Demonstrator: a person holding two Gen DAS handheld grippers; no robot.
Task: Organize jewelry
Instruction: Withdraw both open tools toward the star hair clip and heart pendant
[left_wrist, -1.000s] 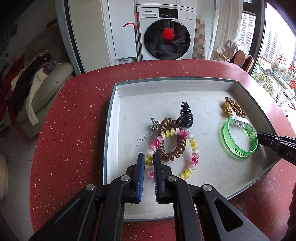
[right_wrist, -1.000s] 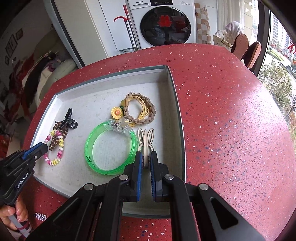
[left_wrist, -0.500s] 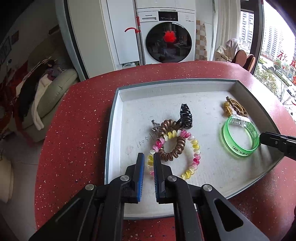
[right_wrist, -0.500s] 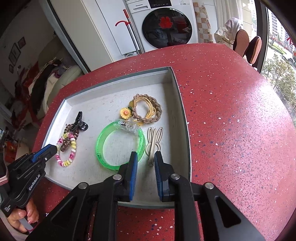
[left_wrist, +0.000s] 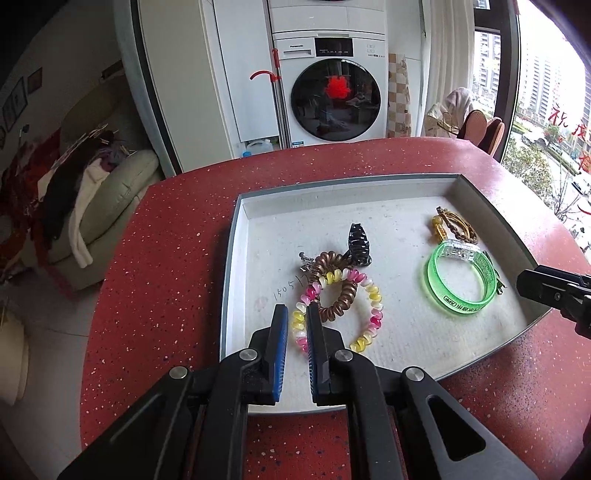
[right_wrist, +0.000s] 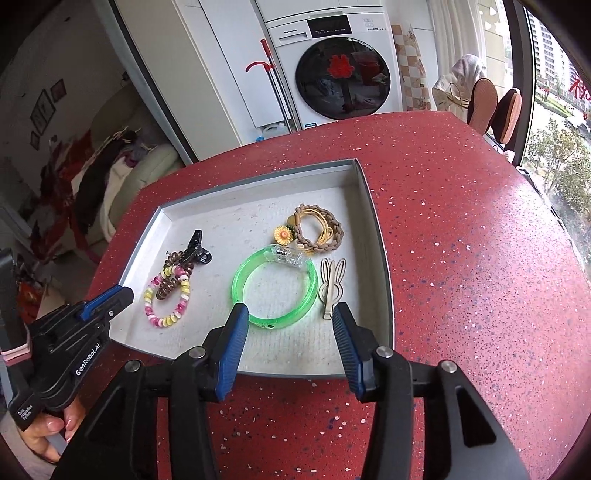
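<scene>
**Rabbit clip released in tray, right tool backing off**

Rabbit-ear hair clip (right_wrist: 331, 286) flat on tray (right_wrist: 373, 206) floor, close to tray's right wall, just right of green bangle (right_wrist: 275, 286); braided cord with flower (right_wrist: 312, 230) just beyond, toward far right corner. Beaded bracelet (left_wrist: 338, 308), brown coil tie (left_wrist: 334, 286) and black claw clip (left_wrist: 357, 242) overlapping nearer tray's left wall. Tray on red counter (right_wrist: 461, 258).

Right tool (right_wrist: 287, 314): jaws just been opening, now roughly half spread, nothing between them, clip lying clear beyond the tips. Best to finish lifting straight off before swinging, so right pad doesn't drag clip or bangle.

Left tool (left_wrist: 296, 317): jaws near fully closed, empty, above near arc of bracelet. Both angled steeply down over tray's near edge.
</scene>
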